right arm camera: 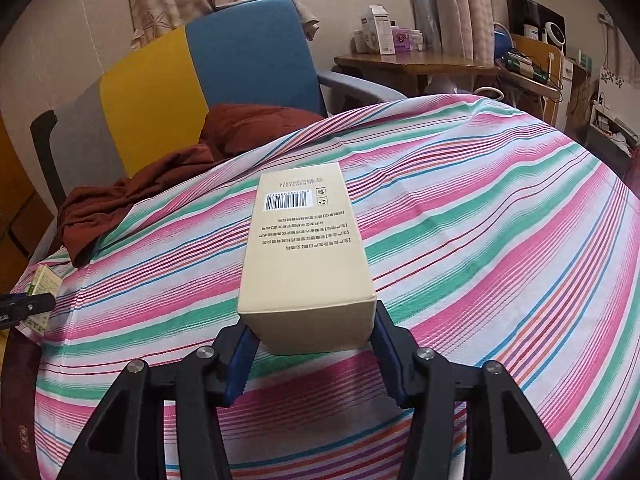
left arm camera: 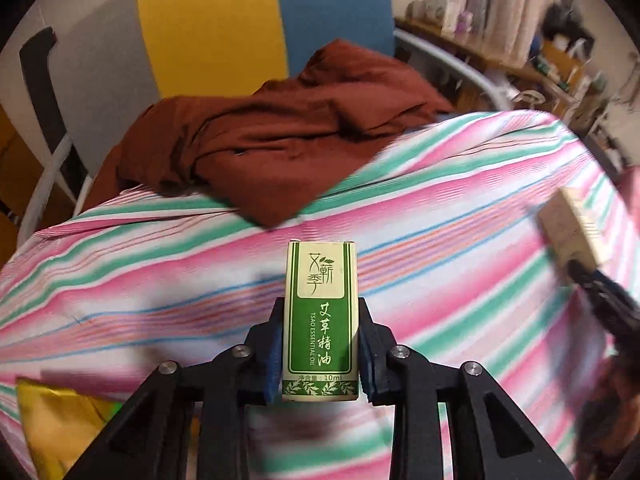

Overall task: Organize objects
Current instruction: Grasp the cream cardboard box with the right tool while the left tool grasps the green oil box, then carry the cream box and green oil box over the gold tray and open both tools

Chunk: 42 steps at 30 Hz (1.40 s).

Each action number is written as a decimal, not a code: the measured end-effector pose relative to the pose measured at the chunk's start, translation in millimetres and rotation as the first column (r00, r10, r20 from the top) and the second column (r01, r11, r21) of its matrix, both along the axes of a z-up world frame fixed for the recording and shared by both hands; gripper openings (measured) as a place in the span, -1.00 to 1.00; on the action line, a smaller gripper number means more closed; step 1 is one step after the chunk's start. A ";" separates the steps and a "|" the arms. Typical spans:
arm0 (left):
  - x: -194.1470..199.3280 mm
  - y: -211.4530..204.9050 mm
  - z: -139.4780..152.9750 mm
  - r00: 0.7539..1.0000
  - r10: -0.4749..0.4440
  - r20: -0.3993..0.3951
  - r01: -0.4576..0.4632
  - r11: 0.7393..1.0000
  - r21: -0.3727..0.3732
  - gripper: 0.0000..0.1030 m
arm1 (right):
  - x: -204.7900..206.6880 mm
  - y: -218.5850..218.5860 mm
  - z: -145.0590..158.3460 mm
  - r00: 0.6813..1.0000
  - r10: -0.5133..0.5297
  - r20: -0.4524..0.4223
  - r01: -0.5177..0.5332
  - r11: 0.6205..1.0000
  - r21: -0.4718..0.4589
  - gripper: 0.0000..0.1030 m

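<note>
Left wrist view first: the left gripper (left arm camera: 320, 344) has its pads pinched on the flanks of a small green essential-oil box (left arm camera: 320, 316). The box runs lengthwise straight out between the fingers, its long axis lined up with the way the gripper points, far end tipped out over the striped cloth (left arm camera: 440, 208). It looks lifted rather than resting, though the underside is hidden. Beyond it, a rust-brown garment (left arm camera: 260, 140) lies heaped at the far edge of the cloth, with a yellow-and-blue chair (left arm camera: 240, 28) behind. Off to the right edge, blurred, the cream box (left arm camera: 572, 228) shows up in the other gripper's fingers, well apart from the green one.

Over to the right wrist view: the right gripper (right arm camera: 312, 344) clamps that larger cream box (right arm camera: 304, 248) by its near end, blue pads on either side. Again the long axis runs forward, away from the camera, barcode face up. At the far left edge the green box (right arm camera: 44, 280) peeks in, held by a dark fingertip of the left gripper.

So both hands are loaded, each box pointing forward in its own grip, the two side by side with a wide gap of cloth between. The coming move likely turns on that parallel alignment: setting them down next to each other would need the hands brought together sideways, with no turning of either box. Neither hand sits clearly nearer any visible drop spot.
</note>
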State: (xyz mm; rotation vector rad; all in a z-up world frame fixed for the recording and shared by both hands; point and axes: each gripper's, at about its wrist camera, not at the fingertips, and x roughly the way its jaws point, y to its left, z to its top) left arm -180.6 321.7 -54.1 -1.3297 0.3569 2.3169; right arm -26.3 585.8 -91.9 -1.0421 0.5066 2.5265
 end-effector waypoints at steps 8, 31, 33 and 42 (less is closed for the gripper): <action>81.4 12.2 -6.1 0.999 -0.046 0.006 0.045 0.989 0.143 -0.40 | 12.3 -4.6 8.2 0.998 -0.028 -0.048 0.029 0.999 0.014 0.02; 186.8 -81.9 21.7 0.999 0.023 -0.044 -0.008 0.949 0.314 -0.40 | 94.2 -94.3 25.8 0.980 0.060 -0.191 -0.100 0.972 -0.210 0.00; 184.4 -98.1 25.5 0.997 0.057 -0.048 -0.039 0.946 0.322 -0.40 | 93.5 -108.7 31.2 0.975 0.091 -0.203 -0.136 0.966 -0.218 0.00; 171.3 -177.5 36.0 0.971 0.230 -0.068 -0.193 0.919 0.344 -0.40 | 82.2 -179.6 66.5 0.925 0.269 -0.267 -0.327 0.923 -0.204 0.00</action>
